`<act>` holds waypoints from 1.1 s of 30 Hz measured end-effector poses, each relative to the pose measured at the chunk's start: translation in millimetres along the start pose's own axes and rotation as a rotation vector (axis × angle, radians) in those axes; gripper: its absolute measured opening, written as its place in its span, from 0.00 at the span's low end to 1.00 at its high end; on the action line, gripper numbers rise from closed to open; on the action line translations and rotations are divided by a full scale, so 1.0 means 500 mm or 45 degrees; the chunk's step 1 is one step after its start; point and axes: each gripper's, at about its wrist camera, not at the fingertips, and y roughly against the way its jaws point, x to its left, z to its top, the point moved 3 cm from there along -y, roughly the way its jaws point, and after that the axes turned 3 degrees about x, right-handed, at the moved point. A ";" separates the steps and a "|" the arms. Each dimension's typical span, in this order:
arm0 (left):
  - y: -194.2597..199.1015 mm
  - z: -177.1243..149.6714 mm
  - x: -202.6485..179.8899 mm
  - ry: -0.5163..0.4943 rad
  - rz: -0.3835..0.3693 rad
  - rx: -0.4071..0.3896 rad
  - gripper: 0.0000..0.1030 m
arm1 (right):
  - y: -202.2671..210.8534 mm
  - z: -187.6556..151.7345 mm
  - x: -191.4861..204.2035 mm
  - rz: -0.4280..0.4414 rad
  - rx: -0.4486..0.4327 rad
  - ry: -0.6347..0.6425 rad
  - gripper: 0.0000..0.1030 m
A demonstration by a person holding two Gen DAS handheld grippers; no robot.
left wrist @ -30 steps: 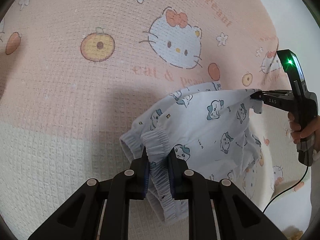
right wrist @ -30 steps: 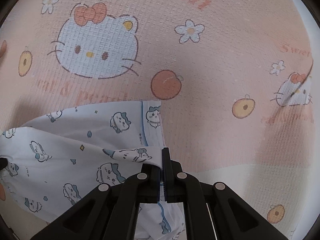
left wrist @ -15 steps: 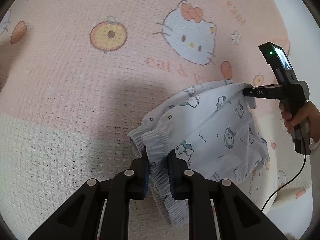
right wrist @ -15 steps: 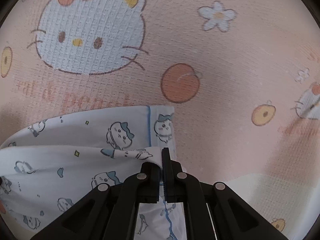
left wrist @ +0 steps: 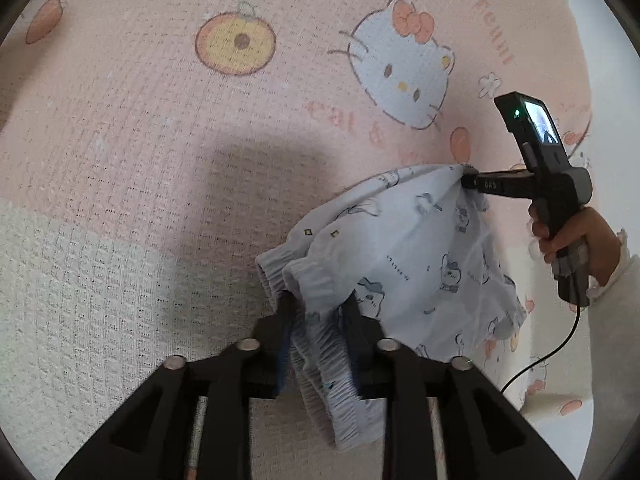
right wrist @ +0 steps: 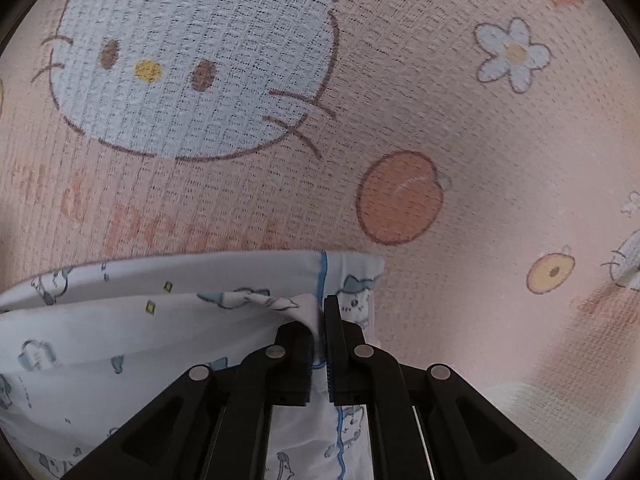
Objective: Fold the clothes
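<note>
Shorts [left wrist: 404, 264] made of pale blue cloth with little cartoon animals hang between the two claws, over a pink blanket [left wrist: 160, 128]. The blanket has a waffle weave, and it shows a white cat face with a bow [left wrist: 402, 66], a yellow fruit [left wrist: 235, 42], an orange fruit [right wrist: 400, 197] and a white flower [right wrist: 514, 54]. One part of the blanket, at the lower left of the left wrist view, is cream [left wrist: 80, 288]. The left claw [left wrist: 320, 320] is opening. The gathered stretchy waistband [left wrist: 320, 344] of the shorts sits between its two fingers, and the fingers stand apart from each other with the band loose in the gap. The right claw [right wrist: 320, 320] is clenched tight on a hem corner of the shorts, next to a thin blue seam line [right wrist: 323, 268]. In the left wrist view you can see the right claw from the side [left wrist: 470, 179], pinching the far corner of the shorts and pulling the cloth into a point. A hand [left wrist: 572, 236] with a white sleeve cuff [left wrist: 616, 272] holds its black handle, and a black cable [left wrist: 556, 354] runs down from it. A small screen and a green light [left wrist: 517, 113] glow on top of that tool. The shorts sag in the middle and cast a dark shadow [left wrist: 272, 176] on the blanket.
</note>
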 end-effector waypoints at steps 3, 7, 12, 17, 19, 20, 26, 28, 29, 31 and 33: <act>0.014 0.002 0.011 0.040 -0.011 -0.032 0.69 | -0.016 0.010 0.004 0.038 0.033 0.023 0.08; 0.026 0.009 0.025 0.104 -0.032 -0.057 0.69 | -0.016 0.005 -0.013 0.002 0.018 0.021 0.36; 0.034 0.017 0.013 0.048 0.032 -0.097 0.69 | 0.011 -0.008 -0.067 0.150 -0.046 -0.048 0.54; 0.032 0.023 -0.003 -0.012 0.075 -0.114 0.69 | 0.022 -0.030 -0.129 0.230 -0.100 -0.182 0.55; 0.029 0.023 -0.003 -0.018 0.097 -0.123 0.69 | 0.011 -0.039 -0.142 0.262 -0.098 -0.243 0.55; 0.028 0.023 -0.003 -0.022 0.108 -0.127 0.69 | 0.002 -0.045 -0.144 0.277 -0.096 -0.268 0.55; 0.024 0.024 0.003 -0.041 0.171 -0.190 0.39 | -0.034 -0.066 -0.147 0.254 -0.198 -0.362 0.54; 0.018 0.027 0.007 -0.041 0.180 -0.182 0.34 | -0.044 -0.073 -0.151 0.249 -0.230 -0.406 0.49; 0.016 0.028 0.009 -0.035 0.178 -0.180 0.32 | -0.049 -0.076 -0.153 0.251 -0.238 -0.435 0.29; 0.014 0.029 0.012 -0.015 0.172 -0.184 0.31 | -0.059 -0.082 -0.160 0.262 -0.243 -0.501 0.08; 0.013 0.030 0.014 -0.003 0.188 -0.192 0.31 | -0.092 -0.077 -0.198 0.243 -0.200 -0.585 0.09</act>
